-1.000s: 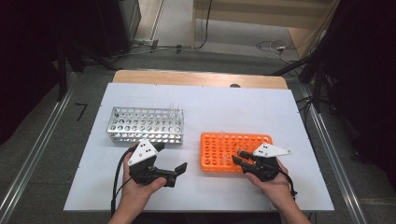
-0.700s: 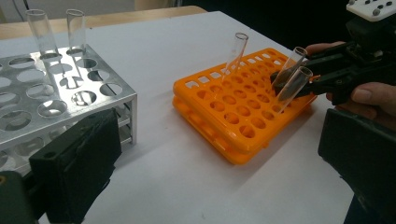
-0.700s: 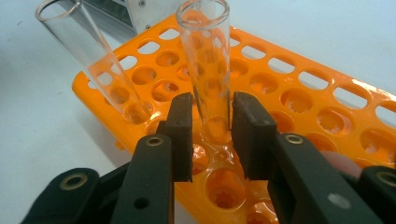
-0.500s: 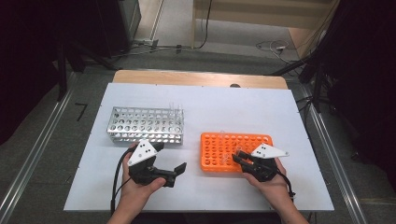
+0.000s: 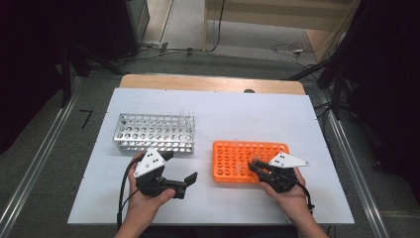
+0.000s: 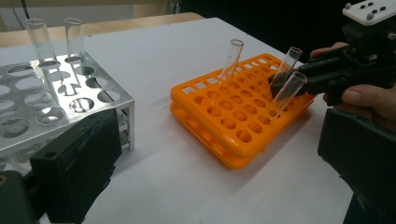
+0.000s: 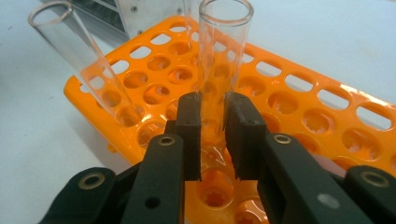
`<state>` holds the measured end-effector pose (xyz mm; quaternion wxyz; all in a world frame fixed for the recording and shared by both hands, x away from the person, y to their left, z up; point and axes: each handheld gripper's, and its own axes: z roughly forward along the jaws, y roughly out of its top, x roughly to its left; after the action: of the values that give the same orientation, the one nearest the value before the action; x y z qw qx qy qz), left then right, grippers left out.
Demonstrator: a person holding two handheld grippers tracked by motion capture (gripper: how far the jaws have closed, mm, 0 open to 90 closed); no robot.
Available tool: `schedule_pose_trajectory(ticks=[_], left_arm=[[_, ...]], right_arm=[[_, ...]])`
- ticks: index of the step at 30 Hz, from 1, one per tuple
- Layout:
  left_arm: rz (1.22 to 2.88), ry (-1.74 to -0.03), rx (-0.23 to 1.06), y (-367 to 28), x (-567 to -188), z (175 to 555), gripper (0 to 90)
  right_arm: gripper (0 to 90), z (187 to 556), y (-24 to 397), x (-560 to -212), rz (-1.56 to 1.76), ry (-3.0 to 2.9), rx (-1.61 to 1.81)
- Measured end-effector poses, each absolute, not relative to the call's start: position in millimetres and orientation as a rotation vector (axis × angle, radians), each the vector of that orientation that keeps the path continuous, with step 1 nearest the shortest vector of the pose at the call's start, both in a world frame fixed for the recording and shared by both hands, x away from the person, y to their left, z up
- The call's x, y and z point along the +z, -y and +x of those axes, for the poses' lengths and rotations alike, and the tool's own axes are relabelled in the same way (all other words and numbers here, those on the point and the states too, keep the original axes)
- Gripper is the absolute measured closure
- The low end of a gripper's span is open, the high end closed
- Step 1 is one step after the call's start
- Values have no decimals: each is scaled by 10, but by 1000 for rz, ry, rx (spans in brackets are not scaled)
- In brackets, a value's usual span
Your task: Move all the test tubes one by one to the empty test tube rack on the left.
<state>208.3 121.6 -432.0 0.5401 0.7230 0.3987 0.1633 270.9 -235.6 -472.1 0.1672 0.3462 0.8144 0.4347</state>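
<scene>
Right gripper (image 7: pixel 213 135): I am clamping its jaws, just closed, on a clear test tube (image 7: pixel 219 56) seated in the orange rack (image 7: pixel 327 116), grasp step; next I am judging a straight lift clear of the leaning neighbouring tube (image 7: pixel 88 70) beside it.

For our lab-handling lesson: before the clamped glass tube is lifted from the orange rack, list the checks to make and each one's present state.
1. Right claw shut on the test tube, pads on both sides: ok.
2. Tube seated in the orange rack, roughly upright: ok.
3. Neighbouring tilted tube apart from the claw: ok.
4. Left claw open, holding nothing, away from the rack: ok.
5. Free holes in the metal rack: ok.
6. Grip firm enough to lift: cannot tell.
</scene>
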Motion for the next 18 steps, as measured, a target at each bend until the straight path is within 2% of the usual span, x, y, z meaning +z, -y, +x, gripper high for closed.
schedule_pose_trajectory(ticks=[18], left_arm=[[1728, -945, 384, -1209, -4314, 2082, 0]], right_arm=[[743, 2640, 2455, -4502, 967, -2268, 1315]])
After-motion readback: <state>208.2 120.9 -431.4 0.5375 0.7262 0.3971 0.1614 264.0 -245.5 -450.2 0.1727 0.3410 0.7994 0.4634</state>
